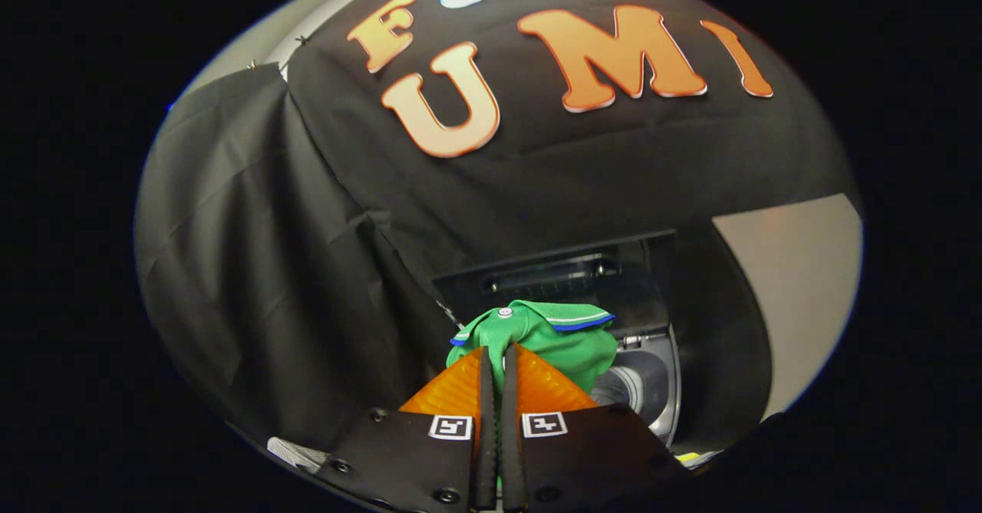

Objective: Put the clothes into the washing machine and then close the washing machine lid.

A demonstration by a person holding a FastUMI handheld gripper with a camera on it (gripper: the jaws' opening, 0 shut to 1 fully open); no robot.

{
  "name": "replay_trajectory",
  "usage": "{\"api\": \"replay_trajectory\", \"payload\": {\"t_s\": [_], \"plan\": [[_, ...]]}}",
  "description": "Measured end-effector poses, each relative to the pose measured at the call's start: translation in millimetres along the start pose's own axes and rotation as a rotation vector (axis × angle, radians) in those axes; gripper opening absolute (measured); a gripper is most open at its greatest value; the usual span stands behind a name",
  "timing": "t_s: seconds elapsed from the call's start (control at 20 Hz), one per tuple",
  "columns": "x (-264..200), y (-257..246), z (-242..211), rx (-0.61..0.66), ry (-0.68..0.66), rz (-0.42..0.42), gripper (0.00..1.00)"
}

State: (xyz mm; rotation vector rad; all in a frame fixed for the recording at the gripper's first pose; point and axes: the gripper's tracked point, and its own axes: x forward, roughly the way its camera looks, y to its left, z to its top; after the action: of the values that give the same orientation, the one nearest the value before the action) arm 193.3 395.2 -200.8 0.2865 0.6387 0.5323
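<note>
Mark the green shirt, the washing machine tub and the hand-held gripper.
green shirt (564,337): gripper view, bunched body fabric.
washing machine tub (640,390): gripper view, grey inner wall.
hand-held gripper (499,360): gripper view, between its fingertips, shut on the shirt.

The green shirt (552,337) bunched at 12 o'clock blocks the hand-held gripper (497,360); the washer drum (640,390) lies open at 2 o'clock.
</note>
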Motion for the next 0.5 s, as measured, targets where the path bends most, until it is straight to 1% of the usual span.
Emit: {"api": "replay_trajectory", "payload": {"t_s": [0.2,0.35,0.5], "plan": [[69.8,-26.3,-42.0,0.047,0.068,-0.048,0.10],[107.1,-50.6,-79.5,0.081,0.139,-0.089,0.10],[138.1,-69.4,-114.2,0.065,0.197,-0.123,0.10]]}}
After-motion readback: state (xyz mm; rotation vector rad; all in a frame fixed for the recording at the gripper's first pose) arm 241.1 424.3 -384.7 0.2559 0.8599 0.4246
